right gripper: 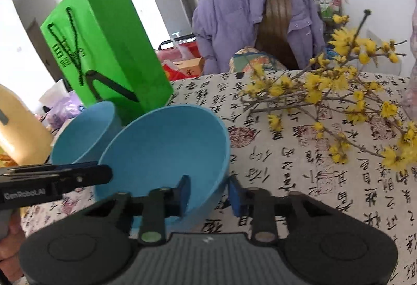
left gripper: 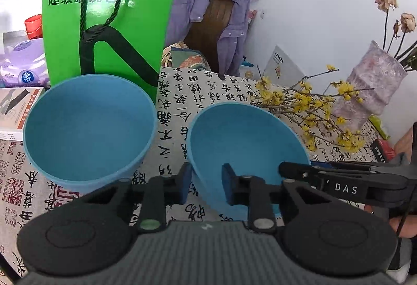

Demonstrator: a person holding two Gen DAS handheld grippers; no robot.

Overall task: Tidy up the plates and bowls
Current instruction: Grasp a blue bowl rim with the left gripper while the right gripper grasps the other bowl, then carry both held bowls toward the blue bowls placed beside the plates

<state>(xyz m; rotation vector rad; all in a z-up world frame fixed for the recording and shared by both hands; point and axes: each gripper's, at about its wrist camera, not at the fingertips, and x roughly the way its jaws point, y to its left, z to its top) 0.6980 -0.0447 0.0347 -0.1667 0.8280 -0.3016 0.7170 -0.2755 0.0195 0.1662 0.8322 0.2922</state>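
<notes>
Two blue bowls stand side by side on a cloth printed with calligraphy. The left wrist view shows the deeper bowl (left gripper: 88, 128) on the left and the wider bowl (left gripper: 242, 139) on the right. My left gripper (left gripper: 207, 183) is shut on the wider bowl's near-left rim, one pad outside and one inside. My right gripper (right gripper: 209, 193) is shut on the same wider bowl (right gripper: 166, 144) at its near-right rim. The deeper bowl (right gripper: 86, 134) sits behind it, touched by neither gripper. Each view shows the other gripper's fingers (left gripper: 294, 171) (right gripper: 101, 173) from the side.
A tall green paper bag (left gripper: 109, 24) stands right behind the bowls. Branches with yellow flowers (right gripper: 338, 102) lie across the table to the right, beside a pinkish vase (left gripper: 372, 84). A purple jacket (right gripper: 247, 19) hangs on a chair beyond the table. Boxes (left gripper: 18, 107) sit at the left.
</notes>
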